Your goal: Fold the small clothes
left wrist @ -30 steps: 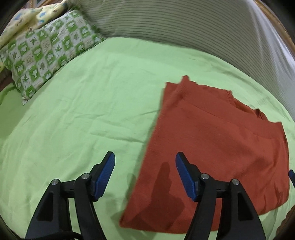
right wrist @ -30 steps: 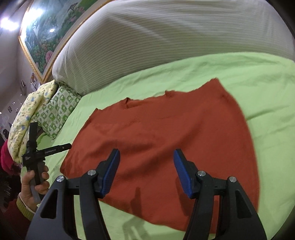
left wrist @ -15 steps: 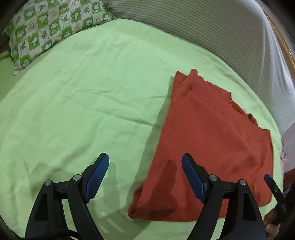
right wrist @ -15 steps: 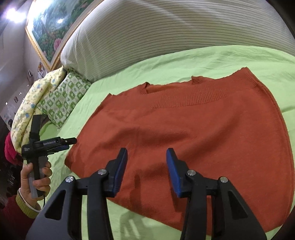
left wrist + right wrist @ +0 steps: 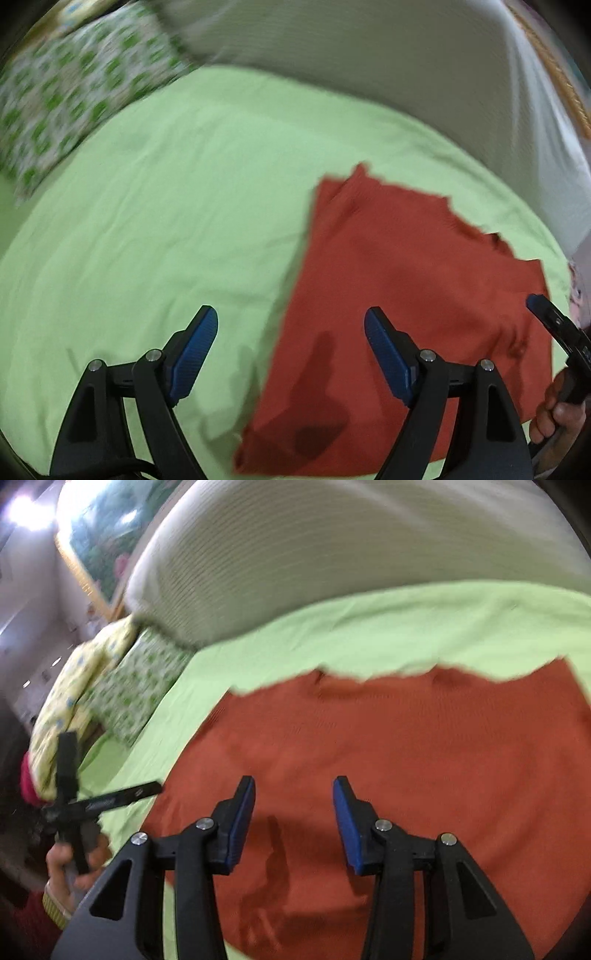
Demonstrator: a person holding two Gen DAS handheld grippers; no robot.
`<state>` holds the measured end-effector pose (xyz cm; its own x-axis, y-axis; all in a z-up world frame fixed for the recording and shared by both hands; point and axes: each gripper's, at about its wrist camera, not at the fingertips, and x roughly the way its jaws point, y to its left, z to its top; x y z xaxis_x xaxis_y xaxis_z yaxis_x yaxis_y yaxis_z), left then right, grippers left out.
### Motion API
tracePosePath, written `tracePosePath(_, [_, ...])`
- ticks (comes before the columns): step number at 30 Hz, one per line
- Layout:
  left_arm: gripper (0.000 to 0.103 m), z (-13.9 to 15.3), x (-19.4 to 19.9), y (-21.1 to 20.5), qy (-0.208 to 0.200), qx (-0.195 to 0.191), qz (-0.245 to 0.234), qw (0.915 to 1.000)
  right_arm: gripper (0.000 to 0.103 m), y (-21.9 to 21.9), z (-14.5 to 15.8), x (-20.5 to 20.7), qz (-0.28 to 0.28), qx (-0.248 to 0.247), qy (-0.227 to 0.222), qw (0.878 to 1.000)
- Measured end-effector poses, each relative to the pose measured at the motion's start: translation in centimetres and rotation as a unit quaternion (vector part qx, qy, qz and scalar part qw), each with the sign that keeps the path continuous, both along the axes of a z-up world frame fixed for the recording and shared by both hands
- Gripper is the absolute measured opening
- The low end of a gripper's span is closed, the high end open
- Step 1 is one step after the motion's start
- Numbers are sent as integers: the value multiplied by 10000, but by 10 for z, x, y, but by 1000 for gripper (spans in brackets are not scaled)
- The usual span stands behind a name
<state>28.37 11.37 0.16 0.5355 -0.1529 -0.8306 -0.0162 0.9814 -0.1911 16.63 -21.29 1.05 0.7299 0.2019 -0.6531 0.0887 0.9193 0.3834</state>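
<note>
Since a second ago both my cameras swing; right gripper point(image 5: 293, 821) narrows, half-open and empty; left gripper point(image 5: 290, 356) gapes wide, empty. Orange sweater point(image 5: 399, 317) lies part-folded on the green sheet point(image 5: 155, 229); final folds remain.

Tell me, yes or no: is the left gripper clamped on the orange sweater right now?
No. The left gripper is open and holds nothing, its fingers spread either side of the orange sweater's left edge.

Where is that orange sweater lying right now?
The orange sweater lies flat on the green bedsheet, right of centre in the left wrist view, short of the striped headboard cushion.
</note>
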Motion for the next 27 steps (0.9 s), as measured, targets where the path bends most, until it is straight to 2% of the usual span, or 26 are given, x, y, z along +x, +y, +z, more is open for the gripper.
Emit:
tracePosePath(3, [82, 16, 22, -39, -151, -89, -657, 9977, 45, -12, 8, 1, -66, -52, -56, 9999])
tracePosePath(6, [82, 19, 33, -83, -113, -194, -1405, 9898, 45, -14, 2, 4, 92, -205, 133, 9997])
tracePosePath(7, [82, 16, 35, -101, -102, -103, -1686, 9856, 45, -14, -2, 5, 176, -227, 200, 9994])
tracePosePath(8, [82, 10, 35, -124, -119, 192, -2029, 9789, 45, -13, -7, 6, 258, -291, 268, 9989])
tracePosePath(9, [80, 5, 35, -136, -139, 476, -2120, 9760, 45, -10, -13, 8, 332, -418, 371, 9979])
tracePosePath(10, [77, -8, 40, -153, -165, 1167, -2134, 9698, 45, -10, -18, 12, 319, -619, 497, 9963])
tracePosePath(11, [75, -20, 48, -160, -109, 1573, -2072, 9655, 45, -10, -25, 18, 253, -946, 688, 9928])
tracePosePath(12, [71, -28, 54, -161, -35, 1765, -1974, 9643, 45, -12, -33, 24, 206, -1186, 863, 9890])
tracePosePath(13, [78, -37, 66, -156, 57, 1841, -1794, 9664, 45, -16, -40, 32, 101, -1457, 1010, 9841])
tracePosePath(15, [90, -40, 88, -137, 4, 1786, -1348, 9746, 42, -34, -48, 44, -305, -1920, 1110, 9746])
tracePosePath(16, [92, -40, 96, -130, 2, 1813, -1173, 9764, 40, -44, -51, 48, -430, -1898, 1132, 9743])
tracePosePath(18, [92, -37, 110, -118, -96, 1875, -927, 9778, 26, -72, -53, 54, -778, -1511, 1137, 9789])
tracePosePath(19, [91, -36, 112, -117, -116, 1964, -882, 9765, 14, -80, -52, 55, -916, -1421, 1115, 9793])
tracePosePath(20, [91, -34, 114, -116, -159, 2104, -826, 9740, 10, -88, -50, 56, -1072, -1375, 1072, 9788])
tracePosePath(23, [81, -18, 100, -102, -328, 2106, -618, 9751, 11, -94, -42, 47, -1282, -1163, 932, 9805])
tracePosePath(27, [80, 0, 53, -68, -307, 1550, -589, 9857, 14, -76, -21, 9, -1082, -849, 618, 9886])
